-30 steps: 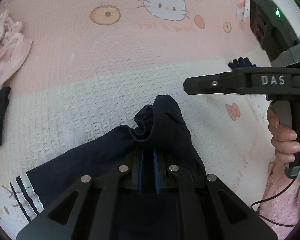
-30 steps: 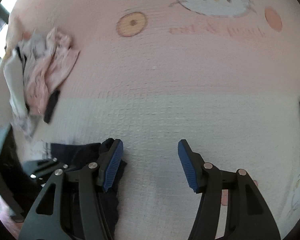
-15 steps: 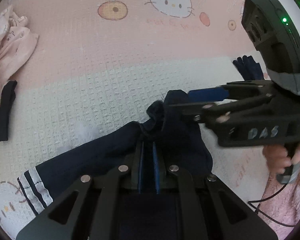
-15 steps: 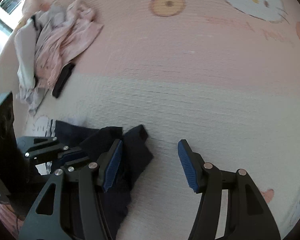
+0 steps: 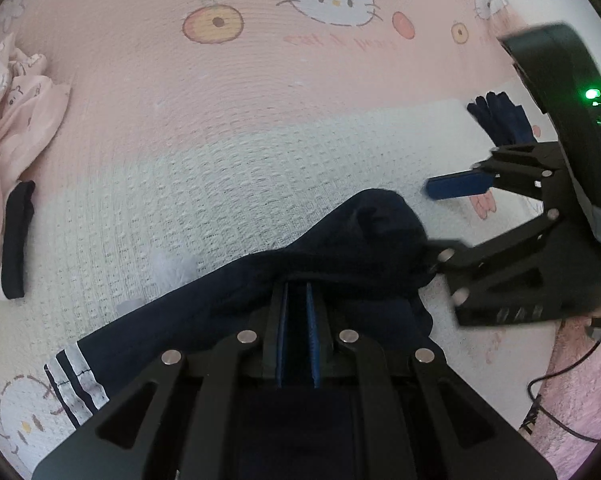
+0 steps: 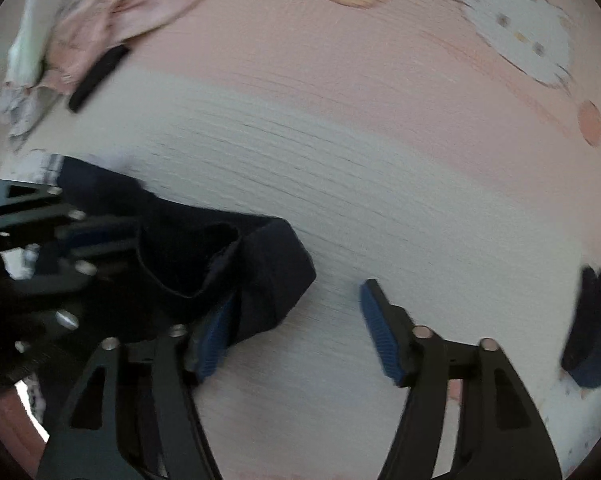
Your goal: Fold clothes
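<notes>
A navy garment (image 5: 332, 264) with white stripes at one hem (image 5: 74, 380) lies bunched on the pink and white bedspread. My left gripper (image 5: 297, 292) is shut on a fold of it. My right gripper (image 6: 300, 312) is open; its left finger touches the garment's bunched end (image 6: 268, 280), which sits partly between the fingers. In the left wrist view the right gripper (image 5: 452, 220) comes in from the right, one blue pad (image 5: 456, 187) above the cloth.
A heap of pink and white clothes (image 5: 8, 112) and a black strip (image 5: 16, 240) lie at the left. A small dark navy item (image 5: 500, 120) lies at the right, also in the right wrist view (image 6: 592, 328).
My right gripper has swung left and down onto the garment's bunched end, still open. My left gripper has kept its hold and the garment has shifted slightly.
</notes>
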`<act>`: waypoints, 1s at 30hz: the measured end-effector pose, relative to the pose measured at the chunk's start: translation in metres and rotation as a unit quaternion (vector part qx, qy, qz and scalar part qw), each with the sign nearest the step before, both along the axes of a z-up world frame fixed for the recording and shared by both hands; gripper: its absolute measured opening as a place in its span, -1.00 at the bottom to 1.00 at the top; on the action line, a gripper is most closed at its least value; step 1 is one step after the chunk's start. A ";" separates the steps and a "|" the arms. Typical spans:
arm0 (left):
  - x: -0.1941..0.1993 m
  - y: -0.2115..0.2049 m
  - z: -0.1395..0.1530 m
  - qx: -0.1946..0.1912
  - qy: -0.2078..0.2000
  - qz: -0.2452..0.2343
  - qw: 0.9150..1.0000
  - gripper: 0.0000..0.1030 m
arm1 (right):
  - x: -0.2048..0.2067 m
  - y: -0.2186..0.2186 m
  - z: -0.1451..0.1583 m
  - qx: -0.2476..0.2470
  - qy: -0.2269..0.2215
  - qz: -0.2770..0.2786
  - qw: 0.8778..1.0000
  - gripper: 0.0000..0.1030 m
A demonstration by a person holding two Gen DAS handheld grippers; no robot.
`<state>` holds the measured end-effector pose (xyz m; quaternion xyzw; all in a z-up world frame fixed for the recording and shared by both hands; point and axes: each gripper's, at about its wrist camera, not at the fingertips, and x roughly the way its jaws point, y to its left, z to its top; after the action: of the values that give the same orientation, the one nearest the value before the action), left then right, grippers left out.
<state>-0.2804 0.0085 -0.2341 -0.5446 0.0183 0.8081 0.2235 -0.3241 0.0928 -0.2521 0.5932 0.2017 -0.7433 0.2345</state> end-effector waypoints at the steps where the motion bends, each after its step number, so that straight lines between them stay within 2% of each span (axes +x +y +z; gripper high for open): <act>1: 0.000 0.002 0.000 0.001 0.000 0.001 1.000 -0.80 | -0.001 0.006 0.000 0.008 0.003 -0.010 1.000 0.32; 3: 0.000 0.005 0.000 0.003 -0.001 0.003 1.000 -0.80 | -0.001 0.018 0.000 0.015 0.002 -0.024 1.000 0.32; 5: 0.000 0.008 0.000 0.004 -0.001 0.004 1.000 -0.79 | -0.002 0.027 0.005 -0.018 -0.011 -0.049 0.999 0.27; 6: 0.000 0.009 0.001 0.005 -0.001 0.005 1.000 -0.79 | -0.002 0.030 0.009 -0.036 -0.011 -0.061 0.997 0.16; 7: 0.000 0.011 0.001 0.006 -0.002 0.006 1.000 -0.79 | -0.002 0.031 0.015 -0.055 -0.005 -0.071 0.996 0.16; 10: -0.001 0.018 0.000 0.009 -0.001 0.008 1.000 -0.79 | -0.001 0.027 0.034 -0.111 0.013 -0.074 0.991 0.16; 12: 0.000 0.018 0.000 0.012 -0.002 0.011 1.000 -0.79 | 0.002 0.020 0.036 -0.138 -0.002 -0.056 0.989 0.16; 15: 0.000 0.023 0.000 0.014 -0.003 0.012 1.000 -0.79 | 0.005 0.017 0.034 -0.122 0.006 -0.051 0.991 0.16; 19: 0.001 0.030 0.000 0.015 -0.001 0.013 1.000 -0.79 | 0.006 0.018 0.026 -0.123 -0.029 -0.026 0.992 0.18; 24: -0.009 0.036 -0.004 0.015 -0.002 0.011 1.000 -0.79 | 0.010 0.005 0.017 -0.120 -0.040 -0.020 0.992 0.18; 26: -0.009 0.019 -0.004 0.016 -0.002 0.006 1.000 -0.79 | 0.009 -0.001 0.012 -0.117 -0.044 -0.020 0.992 0.18; 30: -0.009 0.011 -0.004 0.018 -0.002 0.005 1.000 -0.79 | 0.004 0.002 0.009 -0.072 -0.003 -0.042 0.997 0.17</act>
<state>-0.2897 0.0199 -0.2380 -0.5418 0.0002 0.8087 0.2291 -0.3203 0.0944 -0.2428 0.5854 0.1220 -0.7629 0.2456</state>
